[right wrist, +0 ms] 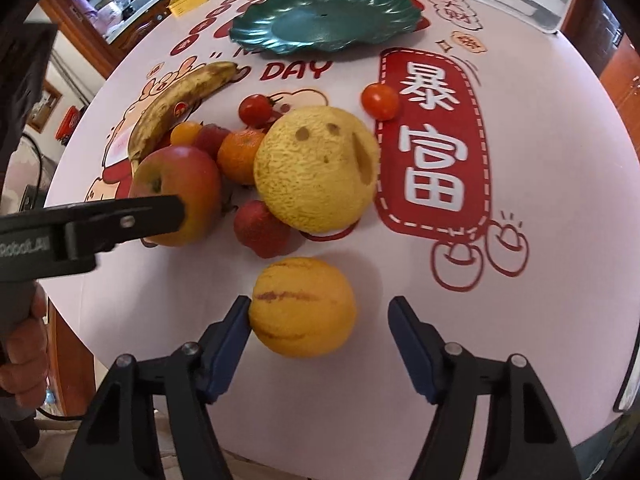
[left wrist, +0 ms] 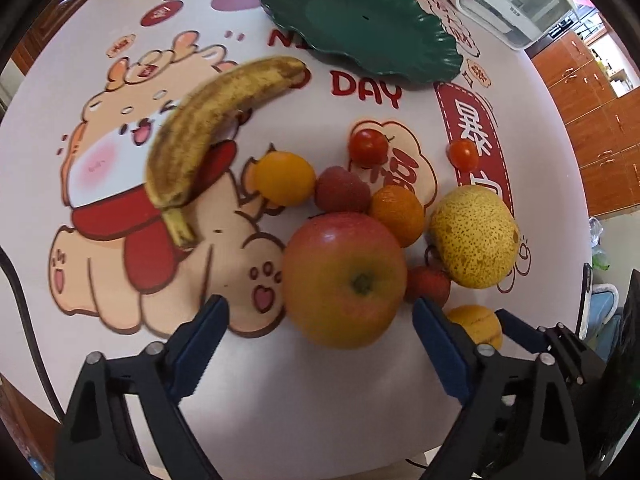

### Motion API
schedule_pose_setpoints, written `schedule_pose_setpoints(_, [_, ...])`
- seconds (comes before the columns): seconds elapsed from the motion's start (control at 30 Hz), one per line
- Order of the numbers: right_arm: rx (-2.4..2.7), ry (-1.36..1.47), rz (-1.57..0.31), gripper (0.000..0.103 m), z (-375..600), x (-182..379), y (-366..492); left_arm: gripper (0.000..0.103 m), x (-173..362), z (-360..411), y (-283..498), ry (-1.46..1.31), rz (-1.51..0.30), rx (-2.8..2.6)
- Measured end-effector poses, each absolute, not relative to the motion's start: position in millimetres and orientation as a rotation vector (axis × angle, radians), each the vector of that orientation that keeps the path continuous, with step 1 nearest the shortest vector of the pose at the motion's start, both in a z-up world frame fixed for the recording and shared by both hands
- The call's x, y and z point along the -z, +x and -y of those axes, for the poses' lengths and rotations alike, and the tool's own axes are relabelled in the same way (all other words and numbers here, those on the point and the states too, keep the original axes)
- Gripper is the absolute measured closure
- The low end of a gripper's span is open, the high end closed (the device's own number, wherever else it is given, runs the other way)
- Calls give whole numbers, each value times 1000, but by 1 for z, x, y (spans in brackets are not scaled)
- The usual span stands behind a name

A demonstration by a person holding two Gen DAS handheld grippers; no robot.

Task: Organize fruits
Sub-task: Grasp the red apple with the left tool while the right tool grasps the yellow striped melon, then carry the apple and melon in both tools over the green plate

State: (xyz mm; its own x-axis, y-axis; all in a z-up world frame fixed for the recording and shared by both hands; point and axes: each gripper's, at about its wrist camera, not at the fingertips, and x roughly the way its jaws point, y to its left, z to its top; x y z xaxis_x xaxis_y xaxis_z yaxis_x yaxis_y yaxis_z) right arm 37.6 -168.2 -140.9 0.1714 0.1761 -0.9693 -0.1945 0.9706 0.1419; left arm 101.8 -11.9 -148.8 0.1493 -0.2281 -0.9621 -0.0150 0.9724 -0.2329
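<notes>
The apple (left wrist: 345, 280) sits between the spread jaws of my left hand-held gripper (left wrist: 320, 314), neither pad pressing it. The small yellow striped fruit (right wrist: 303, 307) lies between the jaws of my right hand-held gripper (right wrist: 320, 314), touching 1 pad, the other apart: not grasped. Beyond both lie the pear (right wrist: 316, 168), banana (left wrist: 200, 136) and green plate (left wrist: 360, 24) on the tabletop (left wrist: 320, 392).
</notes>
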Motion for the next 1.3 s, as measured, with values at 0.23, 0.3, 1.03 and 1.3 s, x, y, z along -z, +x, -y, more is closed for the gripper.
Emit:
schedule_pose_setpoints(0.23, [-294,-30,-1399,40,163,147,42,36,169,23,115,-256,-1470,162])
schedule_pose_setpoints(0.3, [-300,-27,-1412,45,161,151,42,38,172,25,117,-267,-1472,162])
schedule_pose_setpoints(1.03, [-283,-43,-1374,49,171,128,37,41,123,-11,98,-189,-1357,135])
schedule_pose_setpoints(1.3, [-300,-24,-1273,49,176,69,49,41,52,-19,108,-140,-1226,171])
